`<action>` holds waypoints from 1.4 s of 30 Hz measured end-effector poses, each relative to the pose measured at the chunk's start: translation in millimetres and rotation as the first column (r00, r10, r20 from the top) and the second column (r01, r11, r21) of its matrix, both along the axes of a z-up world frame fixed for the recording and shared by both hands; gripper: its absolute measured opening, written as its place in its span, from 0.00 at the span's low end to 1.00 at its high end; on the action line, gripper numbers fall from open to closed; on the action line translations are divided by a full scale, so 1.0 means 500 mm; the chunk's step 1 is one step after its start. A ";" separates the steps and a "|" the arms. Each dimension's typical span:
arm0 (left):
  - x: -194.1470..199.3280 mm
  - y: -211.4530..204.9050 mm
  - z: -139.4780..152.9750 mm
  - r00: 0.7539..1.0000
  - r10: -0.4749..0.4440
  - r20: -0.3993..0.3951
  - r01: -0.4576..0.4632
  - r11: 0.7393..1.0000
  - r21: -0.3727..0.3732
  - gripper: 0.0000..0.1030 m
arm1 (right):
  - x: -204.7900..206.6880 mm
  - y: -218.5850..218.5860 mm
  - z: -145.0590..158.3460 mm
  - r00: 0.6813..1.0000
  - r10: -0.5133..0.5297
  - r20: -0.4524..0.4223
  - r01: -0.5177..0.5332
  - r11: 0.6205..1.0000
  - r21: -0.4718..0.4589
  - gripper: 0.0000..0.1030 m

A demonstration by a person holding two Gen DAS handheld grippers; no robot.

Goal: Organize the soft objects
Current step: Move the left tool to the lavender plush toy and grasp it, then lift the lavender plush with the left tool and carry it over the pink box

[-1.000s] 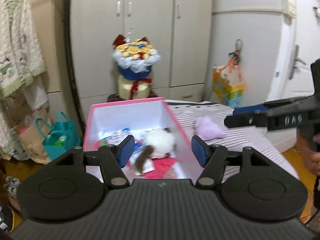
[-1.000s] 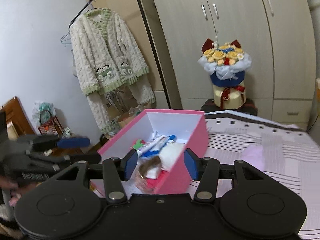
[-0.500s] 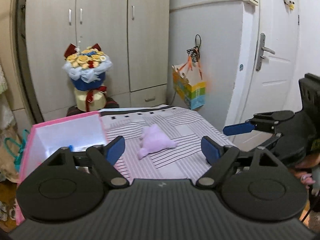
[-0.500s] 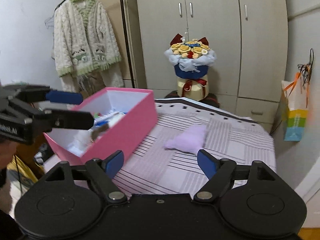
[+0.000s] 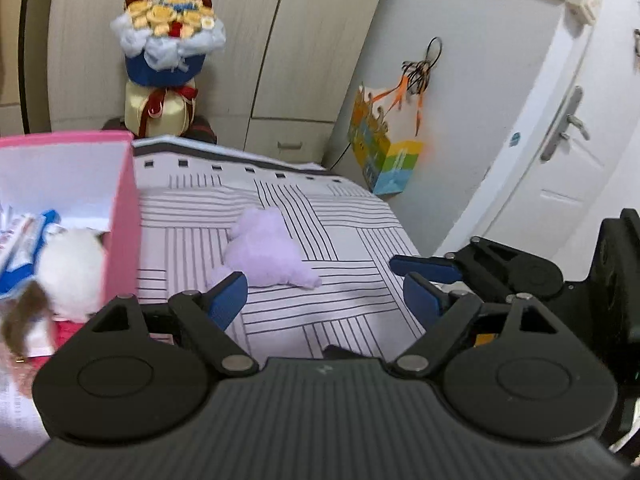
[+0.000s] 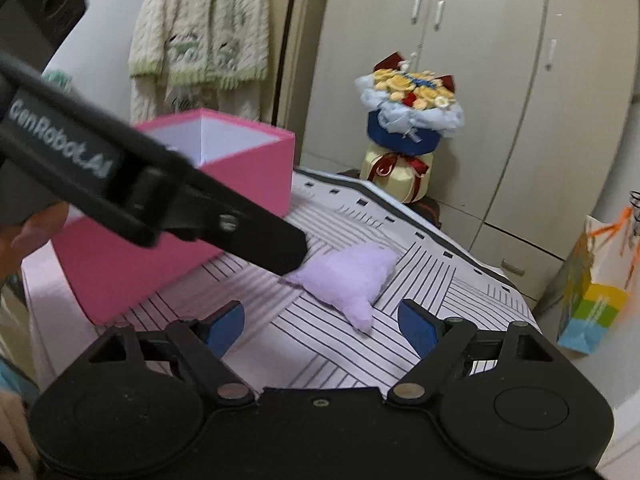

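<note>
Both claws are turning away from the pink box [image 5: 124, 216], where a white plush toy [image 5: 72, 268] is lying, toward the lilac plush toy [image 5: 266, 250] on the striped bed [image 5: 352, 312]. The left claw [image 5: 326, 300] is hanging wide, empty; the right claw [image 6: 320, 322] is still widening, nothing between its pads. Bare bedding is surrounding the toy; the bed's right edge is near.

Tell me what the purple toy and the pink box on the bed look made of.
Purple plush toy: soft fleece-like fabric, probably stuffed; fuzzy matte surface, rounded limp edges. Pink box: likely rigid cardboard with smooth matte paper covering; straight thin walls, crisp corners, white inside.
</note>
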State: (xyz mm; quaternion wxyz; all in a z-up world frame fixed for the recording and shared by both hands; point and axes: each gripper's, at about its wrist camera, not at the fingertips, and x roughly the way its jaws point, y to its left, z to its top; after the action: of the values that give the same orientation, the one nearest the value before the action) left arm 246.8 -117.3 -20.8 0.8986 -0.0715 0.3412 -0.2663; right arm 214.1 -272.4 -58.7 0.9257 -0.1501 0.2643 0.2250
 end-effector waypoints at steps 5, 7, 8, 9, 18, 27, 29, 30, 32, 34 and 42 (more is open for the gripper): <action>0.056 -0.045 -0.047 0.994 0.112 -0.018 -0.111 0.993 0.030 0.79 | 0.063 -0.013 -0.042 0.998 0.056 -0.019 -0.056 0.998 0.011 0.84; 0.078 -0.054 -0.065 0.987 0.156 -0.030 -0.156 0.987 0.032 0.73 | 0.088 -0.011 -0.059 0.997 0.073 -0.022 -0.073 0.997 0.000 0.84; 0.092 -0.055 -0.073 0.984 0.170 -0.048 -0.169 0.985 0.021 0.72 | 0.104 -0.011 -0.068 0.996 0.083 -0.026 -0.083 0.997 -0.006 0.84; 0.107 -0.055 -0.083 0.980 0.185 -0.071 -0.185 0.983 0.007 0.69 | 0.121 -0.010 -0.076 0.996 0.088 -0.033 -0.088 0.996 -0.007 0.84; 0.159 -0.059 -0.130 0.949 0.302 -0.087 -0.304 0.953 -0.006 0.62 | 0.209 -0.009 -0.125 0.991 0.113 -0.070 -0.111 0.993 0.035 0.84; 0.167 -0.060 -0.158 0.941 0.327 -0.093 -0.327 0.945 0.014 0.57 | 0.214 -0.002 -0.152 0.992 0.101 -0.076 -0.095 0.992 0.079 0.74; 0.167 -0.062 -0.160 0.942 0.326 -0.086 -0.325 0.945 0.018 0.57 | 0.210 -0.003 -0.152 0.992 0.101 -0.079 -0.094 0.991 0.092 0.63; 0.167 -0.064 -0.160 0.942 0.324 -0.083 -0.324 0.946 0.021 0.57 | 0.206 -0.001 -0.151 0.991 0.104 -0.082 -0.096 0.991 0.097 0.60; 0.166 -0.064 -0.160 0.944 0.321 -0.080 -0.320 0.947 0.019 0.57 | 0.205 0.005 -0.148 0.993 0.084 -0.079 -0.076 0.993 0.090 0.55; 0.165 -0.064 -0.161 0.946 0.315 -0.082 -0.315 0.949 0.021 0.55 | 0.199 0.010 -0.149 0.996 0.042 -0.075 -0.035 0.995 0.091 0.54; 0.141 -0.056 -0.155 0.952 0.294 -0.086 -0.294 0.956 0.020 0.53 | 0.180 0.005 -0.142 0.996 0.025 -0.087 -0.014 0.992 0.125 0.53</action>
State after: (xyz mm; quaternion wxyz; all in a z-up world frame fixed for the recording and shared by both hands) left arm 317.5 -145.4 -98.1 0.9127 -0.1297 0.3668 -0.1249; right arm 303.8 -269.8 -129.5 0.9183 -0.0848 0.2890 0.2567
